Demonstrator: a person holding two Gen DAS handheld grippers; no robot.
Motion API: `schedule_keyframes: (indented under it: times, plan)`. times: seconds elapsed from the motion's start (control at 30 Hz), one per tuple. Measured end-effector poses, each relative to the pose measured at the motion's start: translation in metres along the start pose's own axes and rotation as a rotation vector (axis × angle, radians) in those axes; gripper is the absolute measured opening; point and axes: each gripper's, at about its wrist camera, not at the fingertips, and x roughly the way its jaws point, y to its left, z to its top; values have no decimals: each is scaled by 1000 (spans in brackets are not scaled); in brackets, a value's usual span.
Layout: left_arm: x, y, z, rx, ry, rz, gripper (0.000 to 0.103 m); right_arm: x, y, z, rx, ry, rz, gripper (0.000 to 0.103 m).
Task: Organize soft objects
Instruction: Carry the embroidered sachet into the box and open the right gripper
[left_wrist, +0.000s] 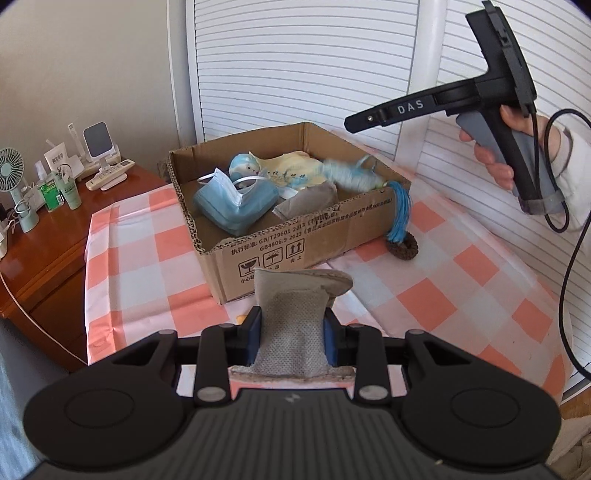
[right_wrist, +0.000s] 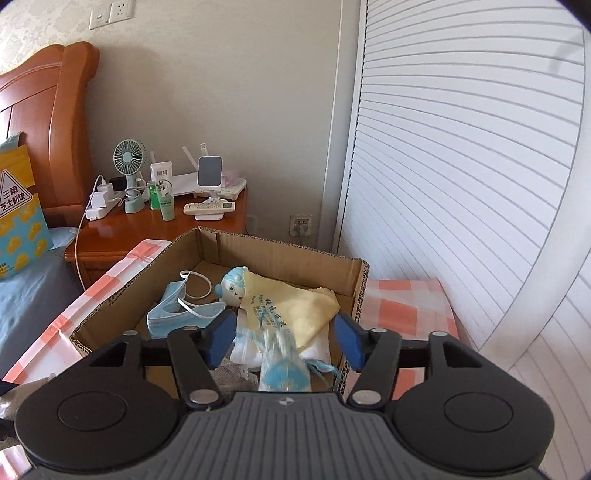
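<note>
The cardboard box (left_wrist: 295, 236) is matt brown corrugated board with printed sides. The grey insole (left_wrist: 295, 325) looks like perforated mesh cloth, rough at its edges. The checked tablecloth (left_wrist: 140, 266) is thin, faintly shiny plastic sheet. The nightstand (right_wrist: 147, 236) is glossy varnished wood. The face mask (left_wrist: 236, 206) is pleated non-woven fabric.

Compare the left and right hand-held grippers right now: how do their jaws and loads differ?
The left hand-held gripper is clamped on a grey insole; the right hand-held gripper holds nothing, its pads apart. The left is short of the cardboard box; the right hangs over it, above a blurred blue-and-white soft toy lying between its open jaws. Both point down toward the box.
</note>
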Motion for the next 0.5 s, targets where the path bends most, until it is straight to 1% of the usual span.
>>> schedule_keyframes:
  times: [0.03,0.13,0.2,0.3,0.4,0.5]
  plan:
    - [1,-1,1,2,0,-1,32,-2,-1,-3,8,2,-1,76]
    - [2,-3,6,11,0,-5,32,-10,-2,-13,16,-5,-1,89]
    - [3,-6,11,20,-3,-7,32,-18,-2,-17,19,-4,6,92]
    - [4,-10,19,32,-11,-13,32,-29,-1,-23,33,-14,0,103]
    - [5,-14,30,44,-19,-25,32,-39,0,-32,50,-1,16,103]
    - [8,-17,44,59,-27,-29,32,-50,4,-45,58,11,0,103]
